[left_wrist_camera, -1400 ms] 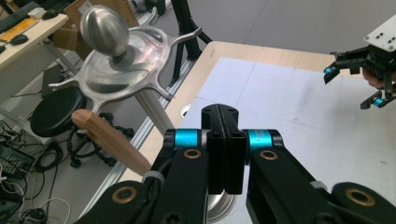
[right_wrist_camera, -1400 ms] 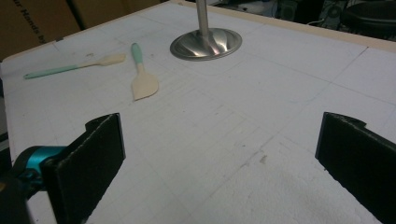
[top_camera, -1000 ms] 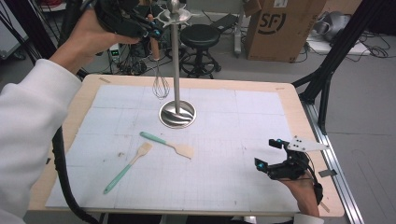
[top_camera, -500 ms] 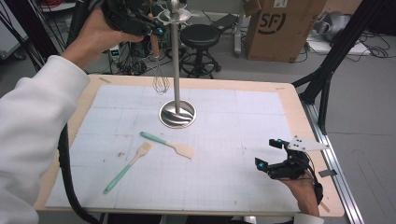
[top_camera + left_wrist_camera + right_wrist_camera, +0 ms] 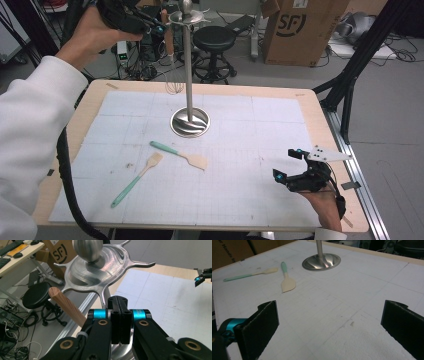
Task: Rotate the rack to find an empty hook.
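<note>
Whisk (image 5: 173,75) hung by its wooden handle (image 5: 67,306) from a hook of the rack (image 5: 188,65), near the bench's far edge. My left claw (image 5: 120,315) stood closed and empty just beside that handle; my right claw (image 5: 295,167) rested open near the right edge. Good practice, I judged: open the jaws before approaching the handle, then lift clear of the hook.

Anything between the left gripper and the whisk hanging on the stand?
Nothing visible. The left gripper, jaws shut, sits beside the whisk's wooden handle at the stand's top hooks. Whether it touches the handle, I cannot tell.
</note>
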{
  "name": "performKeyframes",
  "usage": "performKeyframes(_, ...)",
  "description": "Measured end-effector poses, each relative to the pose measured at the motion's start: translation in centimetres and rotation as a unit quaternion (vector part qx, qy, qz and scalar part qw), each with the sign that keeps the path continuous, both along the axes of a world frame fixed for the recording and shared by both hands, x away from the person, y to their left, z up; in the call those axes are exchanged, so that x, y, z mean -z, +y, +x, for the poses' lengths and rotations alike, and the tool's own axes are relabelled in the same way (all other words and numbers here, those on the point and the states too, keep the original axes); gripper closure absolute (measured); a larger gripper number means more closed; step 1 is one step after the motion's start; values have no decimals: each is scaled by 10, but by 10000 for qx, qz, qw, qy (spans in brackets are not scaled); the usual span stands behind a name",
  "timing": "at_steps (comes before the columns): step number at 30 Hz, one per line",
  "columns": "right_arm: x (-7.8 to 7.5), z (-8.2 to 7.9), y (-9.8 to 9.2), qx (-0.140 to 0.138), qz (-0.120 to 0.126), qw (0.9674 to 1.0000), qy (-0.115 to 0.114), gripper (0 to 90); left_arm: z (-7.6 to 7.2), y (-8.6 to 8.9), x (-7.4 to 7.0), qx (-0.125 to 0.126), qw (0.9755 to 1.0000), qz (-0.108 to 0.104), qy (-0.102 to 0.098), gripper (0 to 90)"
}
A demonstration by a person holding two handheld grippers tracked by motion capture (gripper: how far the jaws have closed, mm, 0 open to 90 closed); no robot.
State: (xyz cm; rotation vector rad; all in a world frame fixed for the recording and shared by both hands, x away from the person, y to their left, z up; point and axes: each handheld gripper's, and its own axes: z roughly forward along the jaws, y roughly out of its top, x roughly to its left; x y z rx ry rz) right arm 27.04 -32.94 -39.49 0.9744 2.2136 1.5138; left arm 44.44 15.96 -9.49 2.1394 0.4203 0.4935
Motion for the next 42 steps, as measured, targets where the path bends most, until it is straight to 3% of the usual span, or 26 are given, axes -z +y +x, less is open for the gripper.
performKeyframes(12, 1, 0, -1, 20, -14, 10000, 16, 0, 1, 11, 4, 0, 9999, -52, 94, 896)
performKeyframes(16, 0, -1, -1, 19, 7, 10000, 20, 0, -7, 20, 6, 14, 9999, -14, 113, 841)
performKeyframes(19, 0, -1, -2, 29, 29, 10000, 2, 0, -16, 29, 10, 38, 9997, -203, 141, 805)
performKeyframes(20, 0, -1, -2, 39, 32, 10000, -5, 0, -19, 32, 13, 0, 9997, -168, 184, 789)
performKeyframes(22, 0, -1, -3, 45, 45, 10000, -12, 0, -22, 36, 18, -41, 9996, 60, 266, 738)
performKeyframes(25, 0, -1, -3, 57, 60, 10000, -4, 0, -32, 43, 27, -21, 9998, -103, 194, 680)
performKeyframes(30, 0, -1, -2, 50, 66, 10000, -27, 0, -46, 54, 43, 23, 9998, -17, 203, 582)
performKeyframes(35, -1, -1, -1, 34, 65, 10000, -11, 0, -57, 62, 55, 105, 9999, -61, 92, 416)
performKeyframes(42, -2, -1, -2, 68, 40, 10000, -43, 0, -68, 72, 77, 429, 9989, -177, 113, 191)
